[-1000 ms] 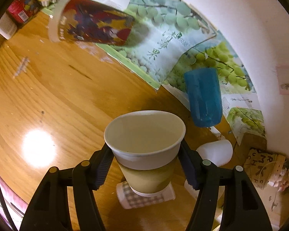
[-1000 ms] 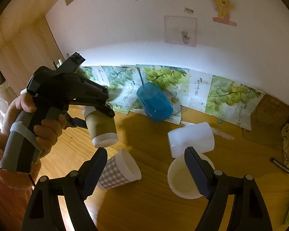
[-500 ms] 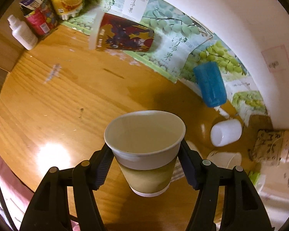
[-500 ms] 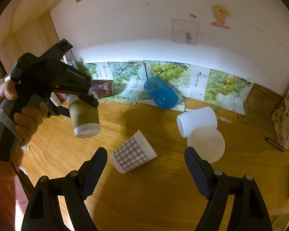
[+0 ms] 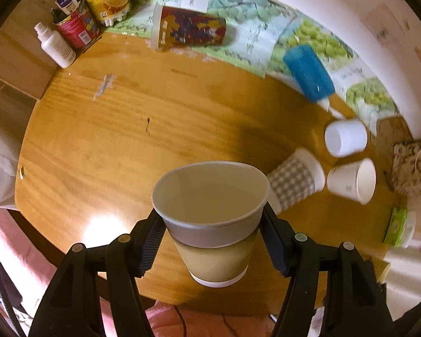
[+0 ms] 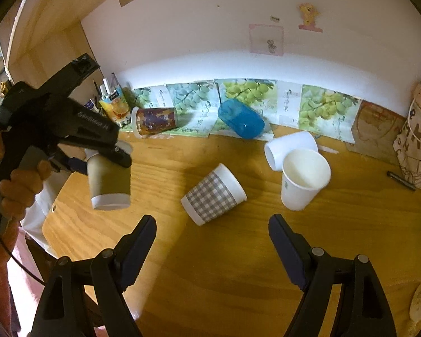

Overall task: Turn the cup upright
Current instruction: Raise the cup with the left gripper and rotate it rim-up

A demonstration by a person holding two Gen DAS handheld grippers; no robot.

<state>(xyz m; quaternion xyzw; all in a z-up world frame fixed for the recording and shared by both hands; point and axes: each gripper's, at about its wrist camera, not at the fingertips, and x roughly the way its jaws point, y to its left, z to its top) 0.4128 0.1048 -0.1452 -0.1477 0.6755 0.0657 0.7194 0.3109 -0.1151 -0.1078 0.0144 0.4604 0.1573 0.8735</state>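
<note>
A: Left wrist view: the brown paper cup (image 5: pixel 210 213) is seen clamped between the left tongs (image 5: pixel 212 241), mouth up, base hanging clear above the counter (image 5: pixel 103 129). Against the frame of a second ago, the cup's pose in the tongs is unchanged, but the checked cup (image 5: pixel 293 182), formerly directly beneath it, is now found off to the right. A carry leftward and upward is inferred.

B: Is that carry confirmed from the other side?

A: It is. In the right wrist view the cup (image 6: pixel 109 182) is shown at far left, over the counter's near-left portion, well apart from the checked cup (image 6: pixel 214 195), the white cup (image 6: pixel 303 179) standing upright and the blue cup (image 6: pixel 241 122) lying at the back.

B: And the right tongs (image 6: pixel 212 241)?

A: Spread wide, nothing held, hovering above bare counter; they have been drawn back, more of the counter now being taken in.

B: Consequence for the task?

A: The righting of the cup is judged complete; only the set-down remains. A level lowering onto the free wood is called for, since a tilted release could tip it.
</note>
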